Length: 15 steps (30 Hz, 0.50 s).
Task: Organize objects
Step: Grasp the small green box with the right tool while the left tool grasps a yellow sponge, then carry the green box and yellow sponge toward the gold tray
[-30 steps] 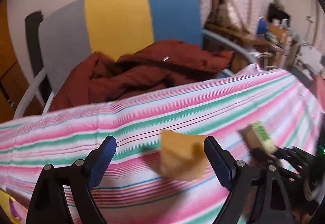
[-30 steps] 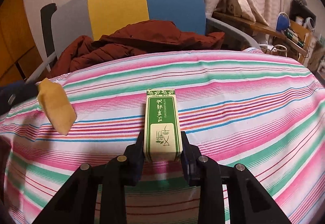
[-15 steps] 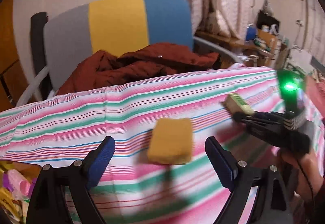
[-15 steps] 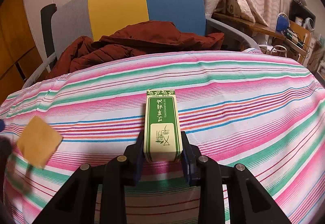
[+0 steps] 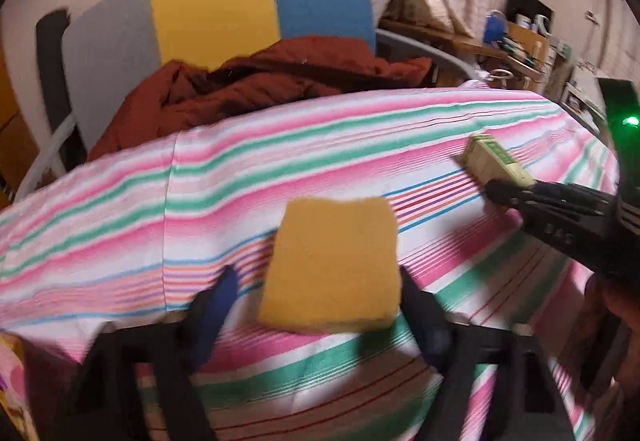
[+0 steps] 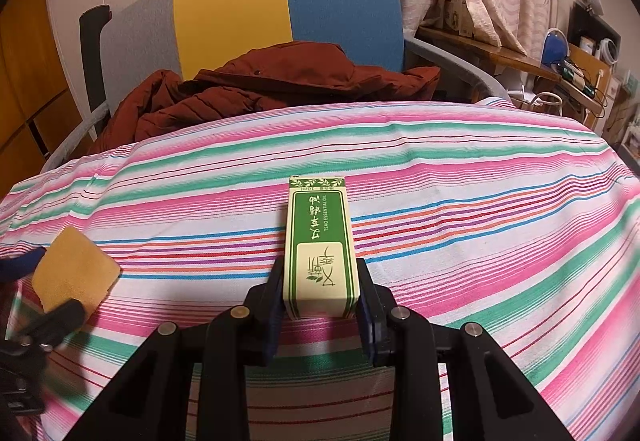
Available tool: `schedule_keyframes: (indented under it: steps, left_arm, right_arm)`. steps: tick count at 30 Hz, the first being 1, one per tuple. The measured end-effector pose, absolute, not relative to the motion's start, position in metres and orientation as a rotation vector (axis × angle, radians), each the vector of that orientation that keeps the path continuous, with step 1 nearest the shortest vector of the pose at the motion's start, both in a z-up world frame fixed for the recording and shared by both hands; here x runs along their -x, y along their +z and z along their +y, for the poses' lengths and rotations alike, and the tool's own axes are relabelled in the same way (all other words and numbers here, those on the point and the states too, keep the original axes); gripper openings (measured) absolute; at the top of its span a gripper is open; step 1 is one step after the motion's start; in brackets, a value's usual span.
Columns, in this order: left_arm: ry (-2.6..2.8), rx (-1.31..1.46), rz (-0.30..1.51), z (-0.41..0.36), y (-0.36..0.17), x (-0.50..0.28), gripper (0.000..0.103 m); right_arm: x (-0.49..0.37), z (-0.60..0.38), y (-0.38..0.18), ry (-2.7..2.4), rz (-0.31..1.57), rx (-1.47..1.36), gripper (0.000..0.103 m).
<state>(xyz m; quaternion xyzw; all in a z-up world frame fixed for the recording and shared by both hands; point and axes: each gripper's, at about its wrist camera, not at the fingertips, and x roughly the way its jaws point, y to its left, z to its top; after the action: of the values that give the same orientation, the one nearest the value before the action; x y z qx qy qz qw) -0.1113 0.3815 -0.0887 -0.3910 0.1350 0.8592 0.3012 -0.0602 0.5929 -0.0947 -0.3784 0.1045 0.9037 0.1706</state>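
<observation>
— Where do things stand?

— My right tool (image 6: 320, 305) is clenched on the green essential-oil box (image 6: 318, 241), holding it just above the striped cloth (image 6: 480, 225) of the tabletop. My left tool (image 5: 316, 305) is closing around the yellow sponge (image 5: 332, 265), which lies flat on the cloth between its blue pads (image 5: 218, 305). The left view is blurred, so I can't tell whether they touch it yet.

— How do you take it well?

— I judge the sponge is soft, so I'd centre it between the pads, squeeze its two side edges evenly, and stop once it gives slightly. I'd keep the tips off the cloth so it doesn't bunch.

— And the box?

— I keep it level, well apart from the sponge.
</observation>
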Motion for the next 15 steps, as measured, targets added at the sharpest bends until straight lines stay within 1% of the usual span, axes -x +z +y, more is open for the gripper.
schedule_keyframes:
  steps: [2,7,15]
  left_arm:
    - [2.257,1.028,0.295,0.379,-0.088,0.109,0.055]
    - [2.264,0.986,0.362,0.386,-0.091,0.099,0.055]
    - [2.233,0.972,0.276,0.372,-0.088,0.086,0.054]
  right_arm:
    - [0.060,0.593,-0.094,2.564,0.293,1.073,0.031]
    - [0.061,0.591,-0.094,2.560,0.278,1.072,0.031]
    - [0.055,0.580,-0.085,2.581,0.191,1.006,0.031]
